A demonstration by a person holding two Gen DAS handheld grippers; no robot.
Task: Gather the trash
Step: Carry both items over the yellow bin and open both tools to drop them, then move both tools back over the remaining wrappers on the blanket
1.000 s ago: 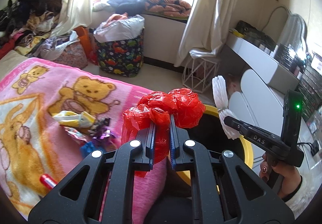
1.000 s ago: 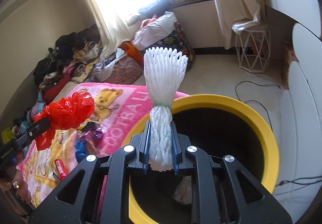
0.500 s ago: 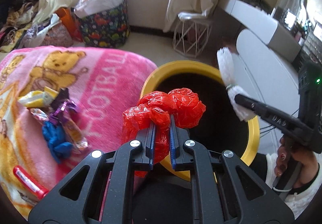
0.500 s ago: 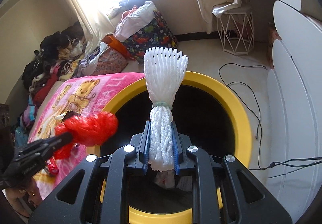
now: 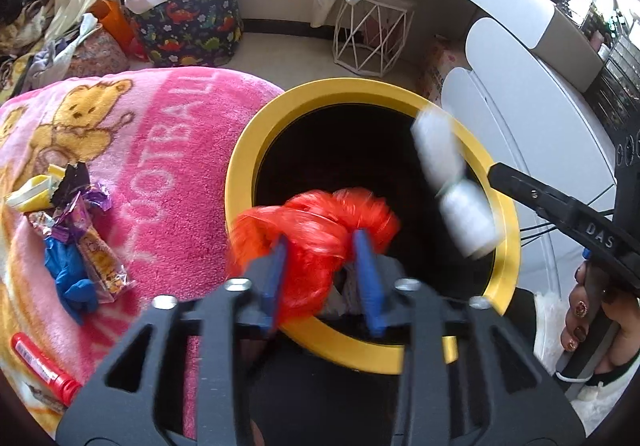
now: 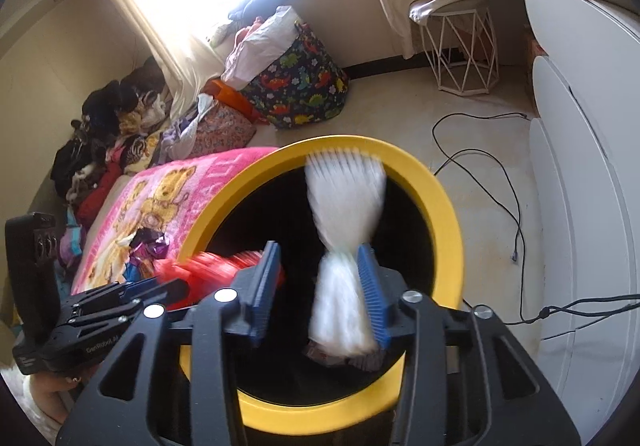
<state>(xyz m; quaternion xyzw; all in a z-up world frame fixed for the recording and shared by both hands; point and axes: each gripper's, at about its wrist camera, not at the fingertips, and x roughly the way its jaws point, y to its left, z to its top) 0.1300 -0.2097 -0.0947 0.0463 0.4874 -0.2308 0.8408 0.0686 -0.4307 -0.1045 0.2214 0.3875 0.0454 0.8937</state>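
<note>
Hovering over the mouth of the yellow-rimmed bin, both claws are letting go of their loads so the trash drops straight in. The left claw has just been opening: its blue pads stand apart with the red plastic bag blurred between them, looking loose and slipping rather than pinched, above the near-left part of the bin's dark opening. The right claw has likewise just been opening; the white foam net sleeve lies against its right pad only, with a clear gap to the left pad, so nothing clamps it, and it hangs over the bin's middle. Both tools point steeply down toward the opening, which suits a clean release inside the rim. Paper scraps already lie at the bin's bottom. Left of the bin, on the pink bear blanket, more trash waits: crumpled snack wrappers, a blue glove and a red tube. These are likely next once both claws are empty.
</note>
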